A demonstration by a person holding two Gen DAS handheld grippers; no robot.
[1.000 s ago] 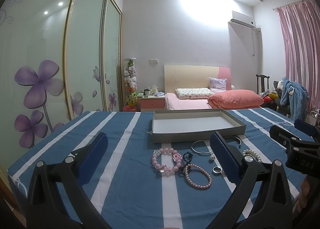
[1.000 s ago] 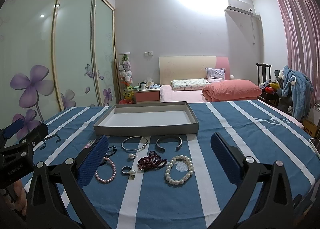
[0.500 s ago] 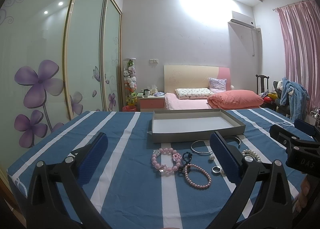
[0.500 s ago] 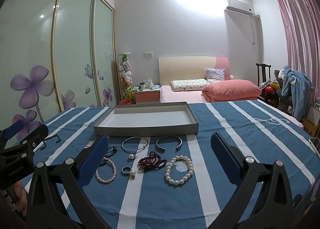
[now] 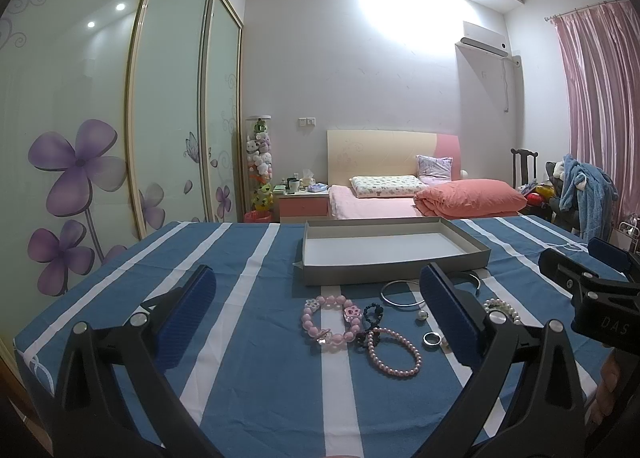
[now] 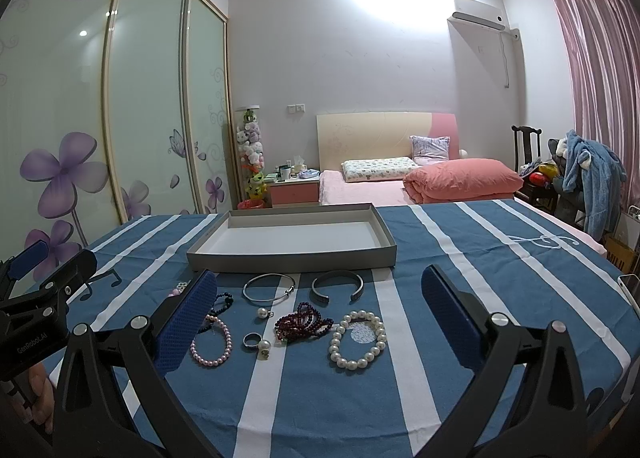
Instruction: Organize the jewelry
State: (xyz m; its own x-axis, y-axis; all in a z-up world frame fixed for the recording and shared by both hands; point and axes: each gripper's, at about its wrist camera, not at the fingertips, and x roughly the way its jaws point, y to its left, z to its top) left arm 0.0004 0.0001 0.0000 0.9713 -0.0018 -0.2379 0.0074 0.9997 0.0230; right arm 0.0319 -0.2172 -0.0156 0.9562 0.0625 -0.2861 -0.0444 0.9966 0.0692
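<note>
Both wrist cameras sit low over the near edge of the tabletop (image 5: 240,338), facing across it toward the bed (image 6: 360,189). The left view stands further left, the right view further right. Each catches the other gripper at its edge, and both share the tray (image 5: 392,270) and jewelry (image 6: 304,322).

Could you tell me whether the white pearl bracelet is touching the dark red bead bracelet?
Apart. The right wrist view shows a strip of blue cloth between the white pearl bracelet and the dark red bead bracelet.
</note>
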